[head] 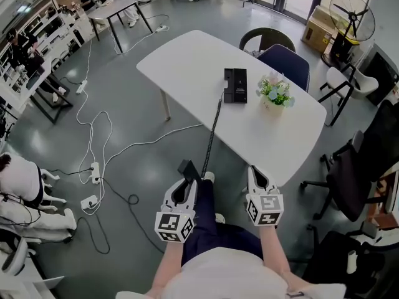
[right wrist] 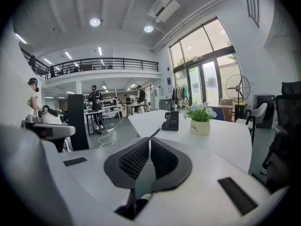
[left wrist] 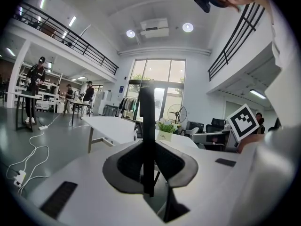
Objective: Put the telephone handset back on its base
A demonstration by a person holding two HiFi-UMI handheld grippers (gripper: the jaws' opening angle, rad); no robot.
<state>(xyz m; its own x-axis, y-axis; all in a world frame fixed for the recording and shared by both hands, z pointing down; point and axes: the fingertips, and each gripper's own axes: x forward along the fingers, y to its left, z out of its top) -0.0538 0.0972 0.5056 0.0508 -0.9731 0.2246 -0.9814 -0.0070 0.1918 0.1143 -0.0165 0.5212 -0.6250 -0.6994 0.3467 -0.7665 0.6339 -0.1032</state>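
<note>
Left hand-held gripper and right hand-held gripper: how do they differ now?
The left hand-held gripper is shut on the black handset, held upright; the right hand-held gripper holds nothing. The left jaws stand apart by the handset's thickness; the right jaws are almost together. Both point toward the white table.

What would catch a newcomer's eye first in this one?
The black handset stands clamped in the left gripper, short of the white table, its coiled cord stretched to the telephone base on it. A flower pot sits right of the base; the right gripper is empty, jaws shut.
</note>
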